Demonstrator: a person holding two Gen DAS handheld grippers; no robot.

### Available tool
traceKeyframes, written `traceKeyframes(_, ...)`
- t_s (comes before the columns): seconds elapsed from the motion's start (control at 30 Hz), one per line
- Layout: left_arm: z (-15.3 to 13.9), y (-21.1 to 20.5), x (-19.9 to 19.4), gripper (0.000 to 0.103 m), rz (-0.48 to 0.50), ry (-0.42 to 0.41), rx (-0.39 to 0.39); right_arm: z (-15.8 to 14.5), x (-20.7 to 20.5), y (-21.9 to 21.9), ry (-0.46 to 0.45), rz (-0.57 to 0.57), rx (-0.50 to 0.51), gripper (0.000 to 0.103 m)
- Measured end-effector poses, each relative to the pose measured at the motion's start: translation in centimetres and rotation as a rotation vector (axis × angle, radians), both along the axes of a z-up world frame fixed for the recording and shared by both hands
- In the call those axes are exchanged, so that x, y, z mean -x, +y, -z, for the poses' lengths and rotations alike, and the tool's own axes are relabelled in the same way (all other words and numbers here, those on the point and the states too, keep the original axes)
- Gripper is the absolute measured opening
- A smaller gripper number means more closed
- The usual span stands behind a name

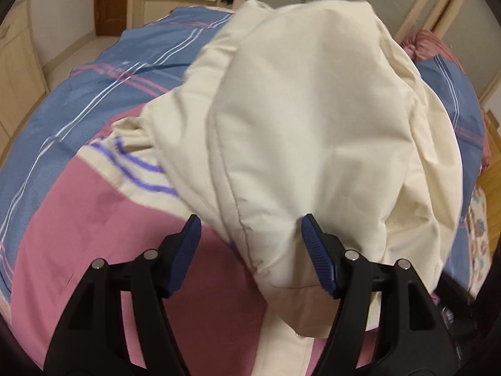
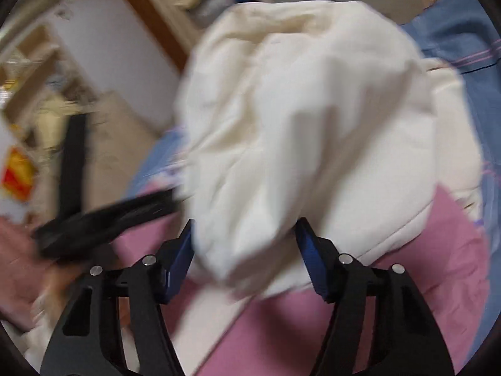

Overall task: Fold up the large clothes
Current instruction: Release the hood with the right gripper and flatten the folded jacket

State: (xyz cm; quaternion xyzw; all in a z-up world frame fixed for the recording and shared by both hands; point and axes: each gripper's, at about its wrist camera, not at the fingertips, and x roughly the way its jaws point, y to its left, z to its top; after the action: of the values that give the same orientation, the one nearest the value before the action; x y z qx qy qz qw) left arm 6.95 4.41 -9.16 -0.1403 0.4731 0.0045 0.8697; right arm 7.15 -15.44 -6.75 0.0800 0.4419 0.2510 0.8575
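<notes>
A bulky cream garment (image 1: 316,119) is seen heaped on a bed covered by a quilt (image 1: 78,100) patterned in blue, pink and cream with thin stripes. In the left wrist view, the left gripper (image 1: 250,228) is held above the near edge of the garment with its blue pads (image 1: 316,250) set apart; the right pad is touching the cloth, the left pad is clear of it over pink quilt, and no clamping is seen. In the right wrist view, which is blurred, the right gripper (image 2: 244,232) is shown with a padded bulge of the garment (image 2: 297,125) between its fingers; whether the cloth is pressed cannot be told. Pale cabinets (image 1: 18,62) are visible at the far left.
</notes>
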Motion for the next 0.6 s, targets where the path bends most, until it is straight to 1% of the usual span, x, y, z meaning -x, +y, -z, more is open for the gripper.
traceKeyframes(0.03, 0.2, -0.6, -0.5, 0.070, 0.021, -0.003, -0.030, 0.3, -1.3, -0.4, -0.011, 0.064, 0.052, 0.066)
traceKeyframes(0.07, 0.6, -1.0, -1.1, 0.075, 0.038, 0.011, -0.060, 1.0, -3.0, -1.5, 0.002, 0.165, 0.099, 0.066)
traceKeyframes(0.1, 1.1, -0.9, -1.5, 0.077, 0.042, 0.026, -0.063, 1.5, -4.2, -2.8, 0.029, 0.246, 0.108, 0.065)
traceKeyframes(0.13, 1.4, -0.3, -1.8, 0.078, 0.043, 0.032, -0.042, 1.8, -4.8, -3.4, 0.055, 0.261, 0.082, 0.065)
traceKeyframes(0.17, 1.3, 0.5, -1.9, 0.078, 0.040, 0.028, -0.026, 1.4, -4.7, -4.0, 0.082, 0.245, 0.013, 0.065)
traceKeyframes(0.2, 0.8, 1.2, -1.7, 0.078, 0.029, 0.008, -0.029, 0.6, -4.0, -4.2, 0.073, 0.229, -0.035, 0.065)
traceKeyframes(0.23, 0.3, 1.7, -1.5, 0.078, 0.022, -0.014, -0.037, -0.6, -2.9, -4.1, 0.034, 0.216, -0.052, 0.065)
traceKeyframes(0.3, -1.9, 2.5, -0.7, 0.078, -0.001, -0.090, -0.069, -3.5, -0.5, -3.8, -0.078, 0.191, -0.066, 0.064)
traceKeyframes(0.33, -3.0, 2.6, -0.5, 0.077, -0.014, -0.126, -0.091, -4.6, 0.3, -3.3, -0.118, 0.171, -0.086, 0.062)
traceKeyframes(0.37, -4.3, 2.7, -0.7, 0.076, -0.017, -0.169, -0.109, -5.7, 0.7, -2.6, -0.139, 0.151, -0.107, 0.061)
traceKeyframes(0.4, -5.3, 2.6, -0.9, 0.076, -0.007, -0.196, -0.105, -6.5, 0.8, -2.2, -0.156, 0.143, -0.121, 0.061)
traceKeyframes(0.43, -6.3, 2.4, -1.5, 0.076, 0.010, -0.218, -0.089, -7.2, 0.7, -2.2, -0.174, 0.141, -0.131, 0.061)
traceKeyframes(0.5, -7.4, 1.5, -2.9, 0.076, 0.025, -0.229, -0.090, -7.8, -0.3, -1.2, -0.192, 0.127, -0.123, 0.061)
traceKeyframes(0.53, -7.5, 1.1, -3.9, 0.076, 0.033, -0.231, -0.099, -7.5, -1.8, -0.8, -0.183, 0.135, -0.103, 0.060)
traceKeyframes(0.57, -7.2, 0.6, -5.2, 0.076, 0.050, -0.219, -0.109, -6.9, -3.2, -0.5, -0.153, 0.140, -0.087, 0.059)
traceKeyframes(0.6, -6.5, 0.2, -6.6, 0.076, 0.056, -0.189, -0.121, -6.0, -5.4, -0.7, -0.119, 0.148, -0.065, 0.051)
